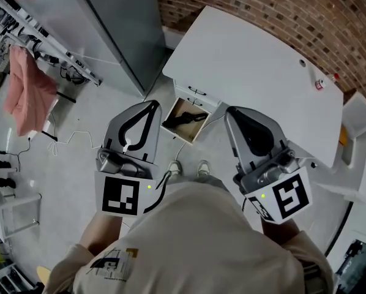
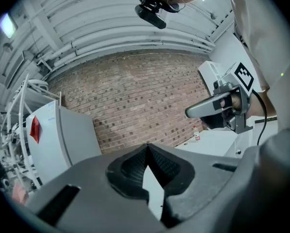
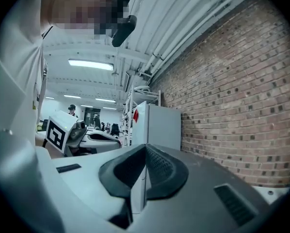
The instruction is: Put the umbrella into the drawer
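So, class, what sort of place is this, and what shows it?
Probably a workshop or lab: a bare brick wall, a white desk, and equipment racks hung with cables.

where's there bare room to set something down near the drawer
The white table is bare from the edge above the drawer across to the small bottle at its right end. The drawer is crowded: the umbrella takes most of it. Cables litter the floor at left.
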`<state>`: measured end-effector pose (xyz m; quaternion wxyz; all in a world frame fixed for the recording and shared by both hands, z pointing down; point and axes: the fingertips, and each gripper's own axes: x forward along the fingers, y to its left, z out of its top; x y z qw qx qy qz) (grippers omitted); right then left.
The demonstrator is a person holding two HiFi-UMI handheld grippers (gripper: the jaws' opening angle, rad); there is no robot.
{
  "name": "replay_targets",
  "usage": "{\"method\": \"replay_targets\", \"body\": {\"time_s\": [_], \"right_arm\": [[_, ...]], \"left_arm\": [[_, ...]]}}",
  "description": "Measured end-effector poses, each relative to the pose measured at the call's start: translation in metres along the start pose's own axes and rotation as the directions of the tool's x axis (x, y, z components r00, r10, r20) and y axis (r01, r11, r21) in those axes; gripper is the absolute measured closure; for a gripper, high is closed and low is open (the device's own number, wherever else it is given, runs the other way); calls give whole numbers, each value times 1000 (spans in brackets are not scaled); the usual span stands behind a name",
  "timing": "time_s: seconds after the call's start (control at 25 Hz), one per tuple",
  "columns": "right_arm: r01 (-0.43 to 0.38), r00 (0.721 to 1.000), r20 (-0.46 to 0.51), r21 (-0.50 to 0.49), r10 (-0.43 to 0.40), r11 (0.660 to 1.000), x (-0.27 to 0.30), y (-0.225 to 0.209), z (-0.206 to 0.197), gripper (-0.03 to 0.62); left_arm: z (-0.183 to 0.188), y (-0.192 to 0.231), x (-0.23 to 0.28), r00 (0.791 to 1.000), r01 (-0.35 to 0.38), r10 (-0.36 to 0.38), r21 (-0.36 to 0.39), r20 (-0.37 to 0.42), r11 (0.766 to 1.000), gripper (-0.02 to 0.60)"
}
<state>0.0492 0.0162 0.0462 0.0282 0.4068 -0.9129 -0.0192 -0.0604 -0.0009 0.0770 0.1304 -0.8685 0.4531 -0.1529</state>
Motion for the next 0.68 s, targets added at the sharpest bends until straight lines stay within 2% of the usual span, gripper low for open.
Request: {"method": "replay_targets", "body": {"time_s": [0.28,0.68], "right_arm": [[-5,1000,1,-14,5,1000,-1,0,0,588],[2,1000,11,-47,-2,999,-2,1,4,588]], "left_arm": [[4,2,-2,1000,-15,15,-31,8,999,574],[9,-1,-1,1000,1,-1,-11,10,1000,574]]}}
